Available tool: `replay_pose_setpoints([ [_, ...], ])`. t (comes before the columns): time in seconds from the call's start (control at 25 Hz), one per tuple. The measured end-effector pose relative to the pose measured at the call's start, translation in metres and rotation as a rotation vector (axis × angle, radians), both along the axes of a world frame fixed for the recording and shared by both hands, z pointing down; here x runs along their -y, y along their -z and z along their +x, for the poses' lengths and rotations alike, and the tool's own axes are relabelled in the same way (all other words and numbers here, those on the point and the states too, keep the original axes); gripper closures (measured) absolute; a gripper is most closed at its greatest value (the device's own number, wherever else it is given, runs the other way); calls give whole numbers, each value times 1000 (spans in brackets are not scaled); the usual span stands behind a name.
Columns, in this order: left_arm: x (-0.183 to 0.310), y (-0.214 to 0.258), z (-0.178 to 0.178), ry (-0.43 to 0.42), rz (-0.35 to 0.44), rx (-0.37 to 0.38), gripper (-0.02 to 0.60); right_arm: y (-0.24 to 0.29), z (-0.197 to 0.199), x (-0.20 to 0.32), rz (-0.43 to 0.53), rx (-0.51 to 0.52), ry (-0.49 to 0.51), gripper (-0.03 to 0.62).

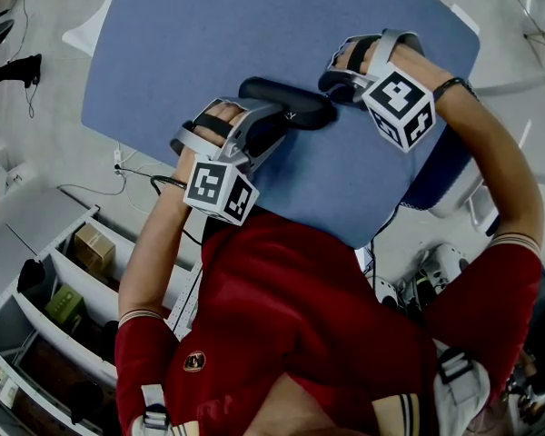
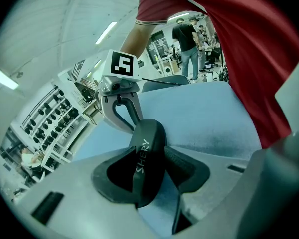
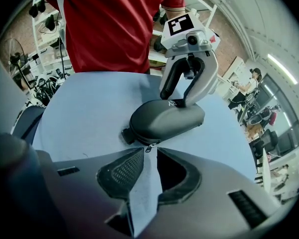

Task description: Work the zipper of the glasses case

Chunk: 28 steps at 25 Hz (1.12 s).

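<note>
Now, the black glasses case (image 1: pixel 286 105) lies flat on the blue desk (image 1: pixel 209 25), about mid-desk between the two hands. At the left, the left gripper (image 1: pixel 271 121) has its jaws clamped on the case's left end, pads pressing it from both sides. Over at the right end, the right gripper (image 3: pixel 148 158) tips steeply down, jaws only narrowly parted and nothing pinched. The small zipper pull (image 3: pixel 148 147) sits right at the mouth of that gap, just off the tips.
</note>
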State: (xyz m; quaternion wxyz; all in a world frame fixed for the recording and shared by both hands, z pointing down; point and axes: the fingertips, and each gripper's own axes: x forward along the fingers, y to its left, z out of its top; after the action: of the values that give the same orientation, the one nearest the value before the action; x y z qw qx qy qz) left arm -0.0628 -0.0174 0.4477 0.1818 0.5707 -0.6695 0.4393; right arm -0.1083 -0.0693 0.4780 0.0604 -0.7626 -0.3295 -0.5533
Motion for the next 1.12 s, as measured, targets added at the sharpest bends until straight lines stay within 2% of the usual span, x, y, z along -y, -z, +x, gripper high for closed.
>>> replay_pose_setpoints([
  [0.16, 0, -2, -2, 5, 0, -1, 416, -1, -1, -5, -15, 20, 33, 558],
  [0.32, -1, -1, -4, 9, 5, -2, 416, -1, -2, -5, -14, 40, 39, 569],
  [1.12, -2, -1, -7, 25, -1, -15, 416, 2, -12, 4, -83, 107, -130, 593],
])
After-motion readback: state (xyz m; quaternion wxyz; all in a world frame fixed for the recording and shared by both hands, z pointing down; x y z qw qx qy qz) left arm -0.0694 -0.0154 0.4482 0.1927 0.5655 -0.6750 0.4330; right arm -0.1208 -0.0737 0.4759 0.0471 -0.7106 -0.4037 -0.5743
